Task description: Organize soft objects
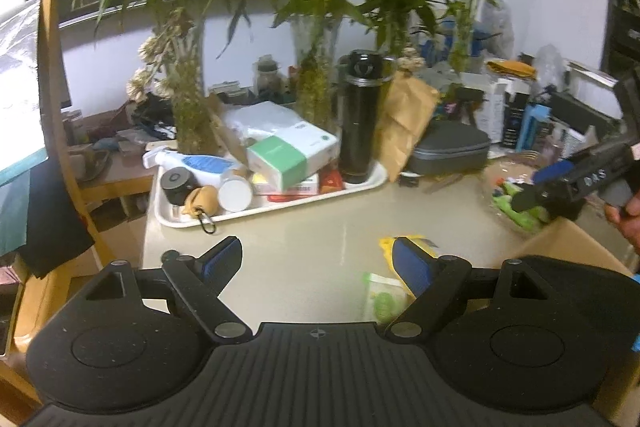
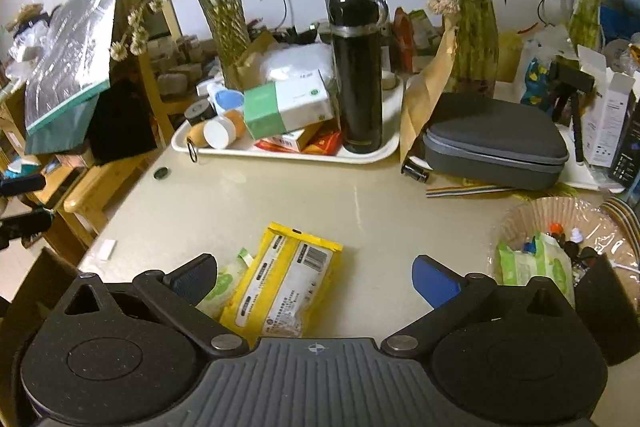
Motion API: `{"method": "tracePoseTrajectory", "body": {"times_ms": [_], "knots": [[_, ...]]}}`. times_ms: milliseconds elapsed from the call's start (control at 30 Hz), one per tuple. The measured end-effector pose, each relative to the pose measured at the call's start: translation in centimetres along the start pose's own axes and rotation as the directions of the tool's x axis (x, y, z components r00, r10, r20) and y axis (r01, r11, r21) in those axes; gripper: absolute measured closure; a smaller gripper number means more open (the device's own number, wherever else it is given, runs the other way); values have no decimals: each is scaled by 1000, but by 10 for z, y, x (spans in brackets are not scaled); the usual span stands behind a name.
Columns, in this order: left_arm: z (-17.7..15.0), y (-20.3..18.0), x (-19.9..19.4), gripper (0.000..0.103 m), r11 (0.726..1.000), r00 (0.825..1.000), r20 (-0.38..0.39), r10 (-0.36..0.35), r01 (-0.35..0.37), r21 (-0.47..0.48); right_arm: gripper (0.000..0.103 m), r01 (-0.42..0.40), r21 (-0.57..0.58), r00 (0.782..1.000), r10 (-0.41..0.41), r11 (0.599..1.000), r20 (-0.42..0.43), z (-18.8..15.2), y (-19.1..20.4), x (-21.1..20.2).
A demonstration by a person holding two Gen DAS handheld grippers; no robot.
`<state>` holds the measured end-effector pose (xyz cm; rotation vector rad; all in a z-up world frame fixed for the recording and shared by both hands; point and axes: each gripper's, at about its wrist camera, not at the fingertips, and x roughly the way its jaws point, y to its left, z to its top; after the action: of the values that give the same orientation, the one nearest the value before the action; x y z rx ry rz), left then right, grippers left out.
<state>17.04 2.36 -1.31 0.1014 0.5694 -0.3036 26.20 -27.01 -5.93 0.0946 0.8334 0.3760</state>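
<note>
Both black two-finger grippers, left (image 1: 318,263) and right (image 2: 314,279), hover wide apart and empty over the beige table (image 2: 320,195), where the flat yellow plastic packet (image 2: 284,287) lies beside a green-white soft pack (image 2: 224,285).

A pale beige bench (image 2: 304,195) with a glossy top fills the middle of both views, catching soft glare from overhead light. Behind it rises a plain white wall (image 1: 248,39), brightly lit. Along the back edge stand tall glass vases of bamboo plants (image 2: 476,39), their leaves spreading across the top of the view. To the left sits light wooden furniture (image 2: 92,195), a chair-like frame (image 1: 56,131) with a curved back and a black cloth (image 2: 120,123) draped over it, and shelves behind crowded with small boxes. At far right a dark shelving unit (image 1: 624,11) stands against the wall
</note>
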Motion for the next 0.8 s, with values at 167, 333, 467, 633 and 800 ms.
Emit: {"method": "tracePoseTrajectory", "body": {"times_ms": [167,333,467,633,800], "knots": [[4,13,17,20,1000,1000,1,9,-9,-24,0,-11,50,999,14,999,-49,12,-10,17],[5,28,34,20,997,1000,10,-4,5,-72,0,-34,91,994,43,995,-100,21,-19,37],[6,37,50,20,995,1000,-10,14,-15,-99,0,-51,102,987,66,993,-147,27,-22,54],[8,51,65,20,988,998,-69,-5,-6,-152,0,-53,123,975,78,991,-207,30,-27,72],[8,61,85,20,975,986,-164,-40,3,-222,0,-78,125,965,106,989,-241,33,-31,84]]}}
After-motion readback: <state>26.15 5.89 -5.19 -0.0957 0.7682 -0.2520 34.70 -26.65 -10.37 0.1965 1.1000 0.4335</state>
